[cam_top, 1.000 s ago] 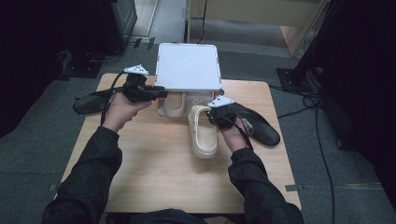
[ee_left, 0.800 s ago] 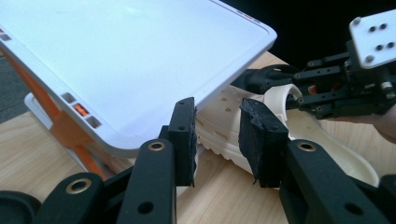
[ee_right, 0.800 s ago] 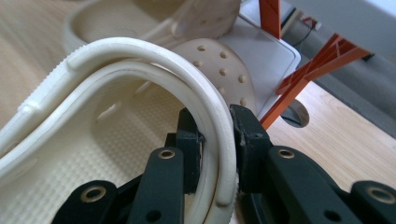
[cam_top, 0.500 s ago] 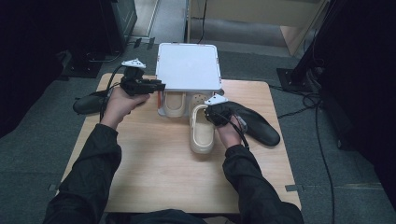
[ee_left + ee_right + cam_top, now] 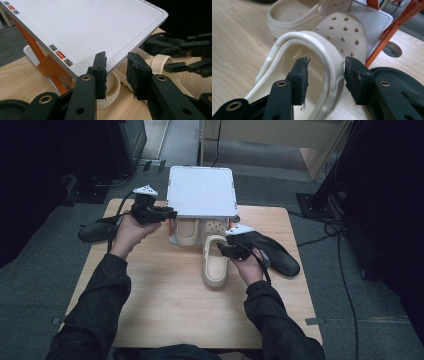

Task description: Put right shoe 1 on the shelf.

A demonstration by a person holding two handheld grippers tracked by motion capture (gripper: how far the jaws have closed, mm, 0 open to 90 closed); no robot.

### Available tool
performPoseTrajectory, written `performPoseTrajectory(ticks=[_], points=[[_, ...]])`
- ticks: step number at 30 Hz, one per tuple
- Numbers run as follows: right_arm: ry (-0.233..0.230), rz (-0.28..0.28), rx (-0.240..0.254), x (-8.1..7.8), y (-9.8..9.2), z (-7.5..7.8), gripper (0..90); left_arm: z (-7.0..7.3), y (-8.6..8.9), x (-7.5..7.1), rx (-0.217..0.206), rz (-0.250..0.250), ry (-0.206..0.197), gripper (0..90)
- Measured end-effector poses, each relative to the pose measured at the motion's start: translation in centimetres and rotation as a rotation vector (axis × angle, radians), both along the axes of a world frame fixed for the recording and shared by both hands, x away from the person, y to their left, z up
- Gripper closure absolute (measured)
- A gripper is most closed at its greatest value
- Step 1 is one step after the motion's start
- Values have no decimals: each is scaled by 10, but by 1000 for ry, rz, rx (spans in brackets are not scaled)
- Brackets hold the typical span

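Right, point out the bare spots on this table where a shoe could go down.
The widest free patch of the light wooden table is its near half, between the person's two forearms. A smaller one lies at the near right, in front of the black shoe. It is crowded at the far middle: the white shelf rack, two cream perforated clogs and both grippers.

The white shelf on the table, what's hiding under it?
Under the white shelf sits one cream clog, plus the holey toe of a second cream clog that sticks out. Their front ends are covered by the top.
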State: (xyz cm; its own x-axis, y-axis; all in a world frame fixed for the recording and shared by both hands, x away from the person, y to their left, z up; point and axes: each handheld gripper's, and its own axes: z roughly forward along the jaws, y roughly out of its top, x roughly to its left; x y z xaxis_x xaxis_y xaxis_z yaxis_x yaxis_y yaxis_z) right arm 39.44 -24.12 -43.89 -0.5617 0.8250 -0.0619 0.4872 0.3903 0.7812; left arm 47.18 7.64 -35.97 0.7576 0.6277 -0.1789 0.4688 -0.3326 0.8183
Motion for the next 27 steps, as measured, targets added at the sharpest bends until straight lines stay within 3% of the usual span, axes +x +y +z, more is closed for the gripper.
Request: performPoseTrajectory(ticks=[5, 9, 10, 16, 18, 21, 23, 27], points=[[10, 4, 37, -16, -9, 3, 570, 0, -1, -1, 14, 5, -12, 707], [19, 37, 58, -36, -15, 5, 638, 0, -2, -2, 15, 12, -13, 714], [24, 58, 89, -47, -17, 3, 669, 0, -2, -2, 17, 15, -15, 723], [27, 102, 120, -72, -13, -3, 707, -2, -3, -5, 5, 23, -29, 745], [37, 126, 114, -82, -10, -5, 714, -2, -3, -5, 11, 24, -29, 747], [76, 152, 105, -94, -8, -12, 737, -7, -8, -4, 76, -19, 12, 772], [90, 156, 107, -97, -7, -14, 737, -9, -13, -6, 103, -22, -11, 770], [111, 176, 87, -108, -4, -20, 739, -7, -15, -6, 70, -26, 0, 742]])
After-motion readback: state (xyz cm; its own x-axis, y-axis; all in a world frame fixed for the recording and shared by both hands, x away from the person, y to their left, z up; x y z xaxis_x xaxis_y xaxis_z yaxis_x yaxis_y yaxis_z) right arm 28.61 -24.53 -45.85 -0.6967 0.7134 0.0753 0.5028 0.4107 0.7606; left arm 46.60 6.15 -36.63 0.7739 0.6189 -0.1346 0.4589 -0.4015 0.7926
